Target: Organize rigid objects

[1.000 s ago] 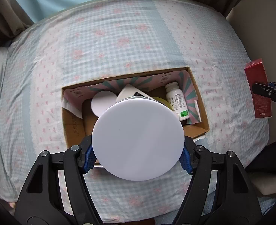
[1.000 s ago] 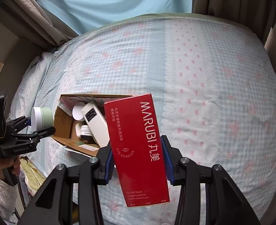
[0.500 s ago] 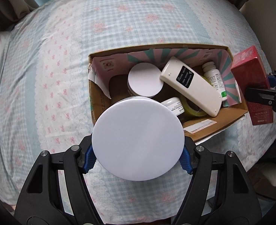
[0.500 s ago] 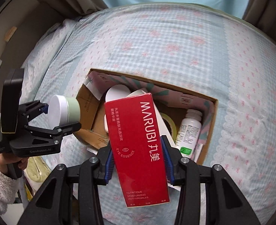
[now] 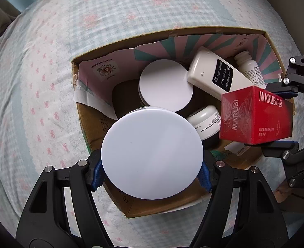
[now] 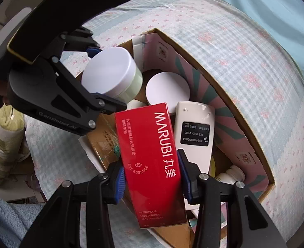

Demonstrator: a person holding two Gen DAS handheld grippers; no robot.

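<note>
red box (image 6: 152, 161) | clamped by right gripper (image 6: 152, 184) fingers, 3 o'clock over cardboard box (image 5: 168, 204) | left gripper (image 5: 152, 173) fingers clamped white-lidded jar (image 5: 152, 155)

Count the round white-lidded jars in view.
3. One is held by the left hand-held gripper over the box: jar. One sits inside at the back, and a smaller one beside it. Others may be hidden.
</note>
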